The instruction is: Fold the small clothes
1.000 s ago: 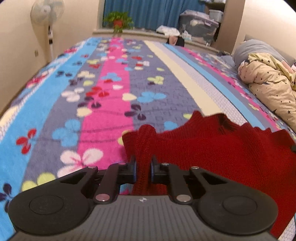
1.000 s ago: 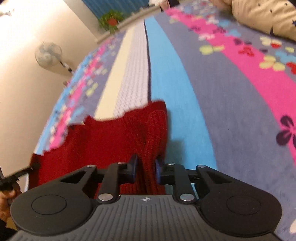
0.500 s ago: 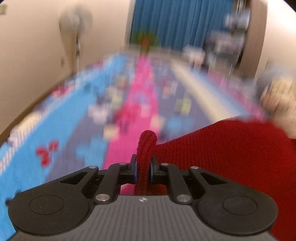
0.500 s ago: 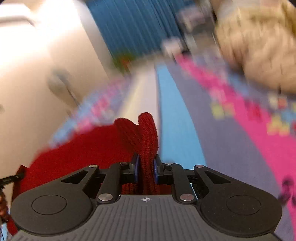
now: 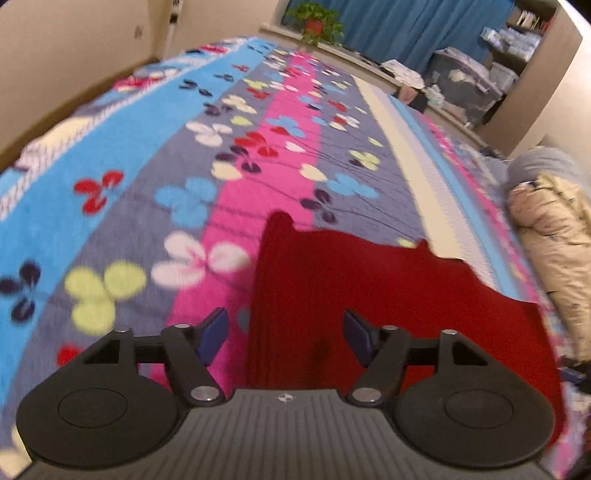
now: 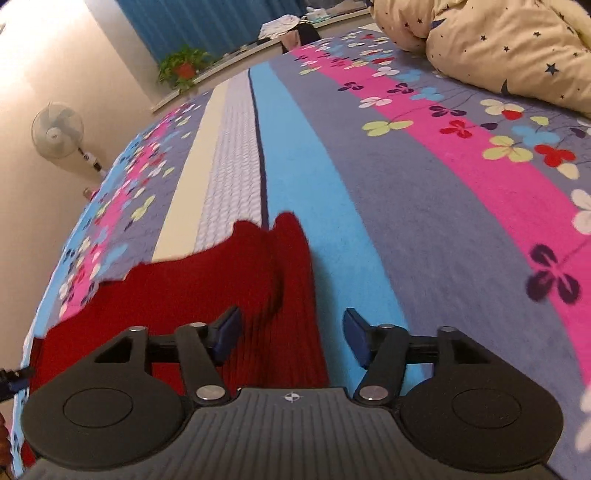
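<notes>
A red knitted garment (image 5: 369,295) lies spread flat on the striped flowered bedspread (image 5: 147,166). My left gripper (image 5: 282,334) is open, its blue-padded fingers standing wide over the garment's left edge with nothing between them. In the right wrist view the same red garment (image 6: 207,288) lies to the left on the bedspread (image 6: 424,206). My right gripper (image 6: 291,332) is open over the garment's right edge, holding nothing.
A cream star-print quilt (image 5: 554,236) is bundled at the right of the bed, also in the right wrist view (image 6: 498,44). A standing fan (image 6: 57,129) is by the left wall. A potted plant (image 5: 314,18) and storage boxes (image 5: 465,81) stand beyond the bed.
Both grippers were shut on bunched folds of the red garment and lifted it. Now both have opened and let go, and the garment lies flat on the bed.
</notes>
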